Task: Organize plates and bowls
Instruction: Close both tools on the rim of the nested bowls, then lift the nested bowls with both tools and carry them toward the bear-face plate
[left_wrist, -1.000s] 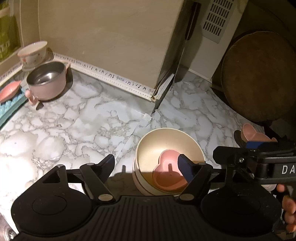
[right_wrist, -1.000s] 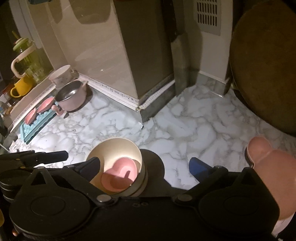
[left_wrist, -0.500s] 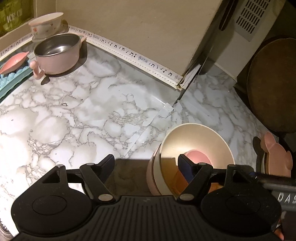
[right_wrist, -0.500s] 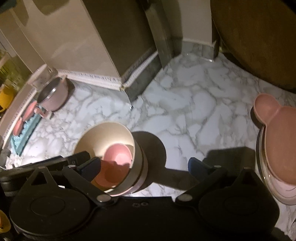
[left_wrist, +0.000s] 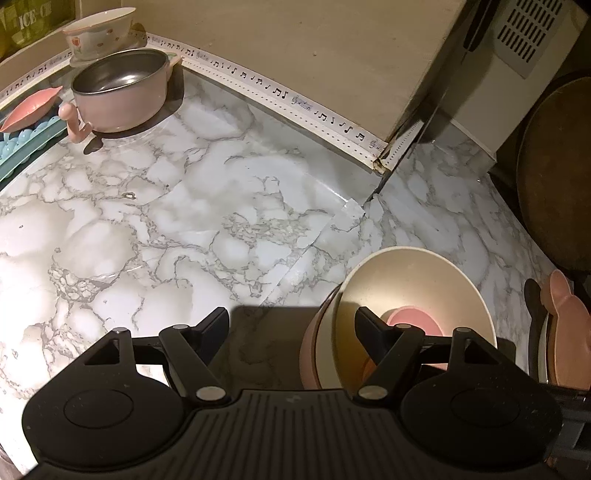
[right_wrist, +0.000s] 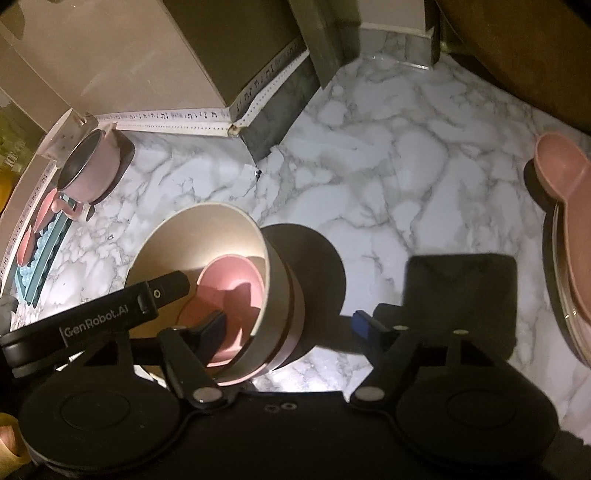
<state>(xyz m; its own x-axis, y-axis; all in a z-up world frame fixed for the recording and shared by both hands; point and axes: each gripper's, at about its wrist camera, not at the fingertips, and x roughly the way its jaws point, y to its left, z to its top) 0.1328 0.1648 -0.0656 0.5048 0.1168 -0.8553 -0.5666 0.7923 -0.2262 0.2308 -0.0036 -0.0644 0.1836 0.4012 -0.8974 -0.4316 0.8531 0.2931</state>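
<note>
A cream bowl sits stacked in a pink bowl on the marble counter, with a small pink heart-shaped dish inside it. My left gripper is open; its right finger reaches over the bowl's rim, its left finger stays outside. In the right wrist view the same bowl stack holds the heart dish. My right gripper is open, its left finger inside the bowl. A pink mouse-eared plate lies on a stack at the right, also seen in the left wrist view.
A pink pot with a steel inside and a floral bowl stand at the back left beside a blue rack with pink dishes. A beige cabinet corner juts out. A round brown board leans at the right.
Both grippers have closed in on the bowl stack; each now has one finger inside the cream bowl. The stack looks tilted compared with before.
</note>
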